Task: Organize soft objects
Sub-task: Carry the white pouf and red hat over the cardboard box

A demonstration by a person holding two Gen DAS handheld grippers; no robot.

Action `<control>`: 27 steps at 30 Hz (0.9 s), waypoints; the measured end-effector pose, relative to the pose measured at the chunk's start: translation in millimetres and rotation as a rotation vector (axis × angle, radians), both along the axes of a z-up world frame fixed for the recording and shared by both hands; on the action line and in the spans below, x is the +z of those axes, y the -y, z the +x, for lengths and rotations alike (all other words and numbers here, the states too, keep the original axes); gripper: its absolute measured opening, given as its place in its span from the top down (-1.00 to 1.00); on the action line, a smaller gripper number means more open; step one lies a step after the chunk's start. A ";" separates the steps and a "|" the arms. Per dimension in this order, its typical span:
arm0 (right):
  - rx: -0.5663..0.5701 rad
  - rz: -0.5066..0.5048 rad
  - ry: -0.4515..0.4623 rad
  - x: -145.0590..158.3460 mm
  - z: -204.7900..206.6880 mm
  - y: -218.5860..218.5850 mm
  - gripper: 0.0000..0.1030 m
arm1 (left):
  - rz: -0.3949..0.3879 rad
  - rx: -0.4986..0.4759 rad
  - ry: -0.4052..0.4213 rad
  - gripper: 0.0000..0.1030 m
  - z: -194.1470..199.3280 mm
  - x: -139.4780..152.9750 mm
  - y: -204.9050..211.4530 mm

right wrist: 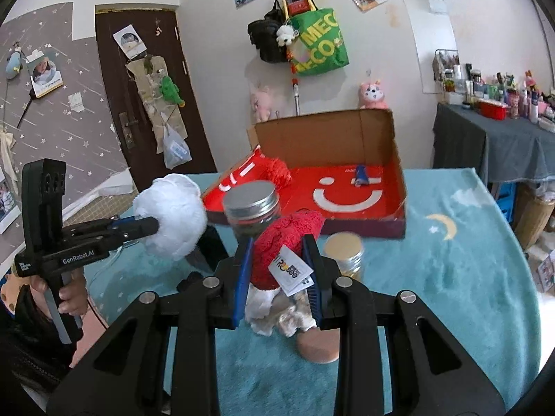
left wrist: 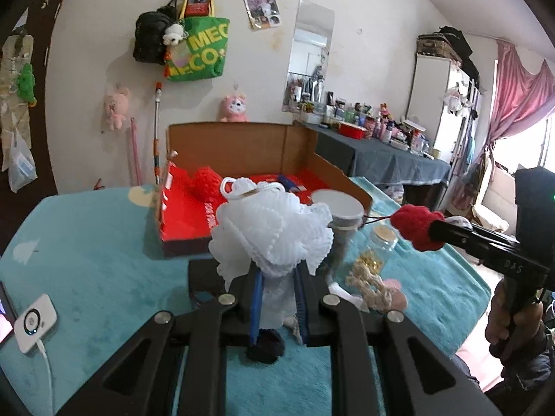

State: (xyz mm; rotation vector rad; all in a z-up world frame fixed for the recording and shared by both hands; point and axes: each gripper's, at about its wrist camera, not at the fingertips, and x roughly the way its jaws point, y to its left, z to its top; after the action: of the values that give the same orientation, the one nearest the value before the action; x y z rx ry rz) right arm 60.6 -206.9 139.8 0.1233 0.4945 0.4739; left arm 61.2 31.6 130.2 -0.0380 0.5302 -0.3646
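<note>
My left gripper (left wrist: 277,274) is shut on a white mesh bath puff (left wrist: 270,228) and holds it above the teal table; it also shows in the right wrist view (right wrist: 170,215). My right gripper (right wrist: 279,263) is shut on a red knitted soft item (right wrist: 284,242) with a paper tag; it shows in the left wrist view (left wrist: 416,227) too. The open cardboard box with a red floor (right wrist: 347,194) lies just beyond both grippers. It holds a red knitted piece (right wrist: 277,171) and a small blue item (right wrist: 360,175).
A metal-lidded jar (right wrist: 255,213) and a gold-lidded jar (right wrist: 345,254) stand in front of the box. A cream rope bundle (left wrist: 367,280), a pink pad (right wrist: 317,346) and a dark pom-pom (left wrist: 265,345) lie on the teal cloth. A white device (left wrist: 34,322) sits at left.
</note>
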 end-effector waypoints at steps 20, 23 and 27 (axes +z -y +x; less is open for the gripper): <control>0.025 -0.118 0.081 43.4 71.4 4.3 0.48 | 0.062 -0.045 0.013 0.67 69.0 31.9 -6.6; 0.051 -0.148 0.074 48.0 94.2 -1.2 0.48 | 0.091 -0.070 0.001 0.67 88.1 35.3 -1.4; 0.080 -0.198 0.063 52.0 127.5 -11.1 0.48 | 0.126 -0.114 -0.022 0.67 119.0 40.6 8.6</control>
State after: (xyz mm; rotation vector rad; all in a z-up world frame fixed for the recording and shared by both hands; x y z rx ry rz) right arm 188.1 -195.8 191.8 -0.1013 0.4832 0.5034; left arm 180.2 23.0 170.8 0.1102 0.5771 -0.4422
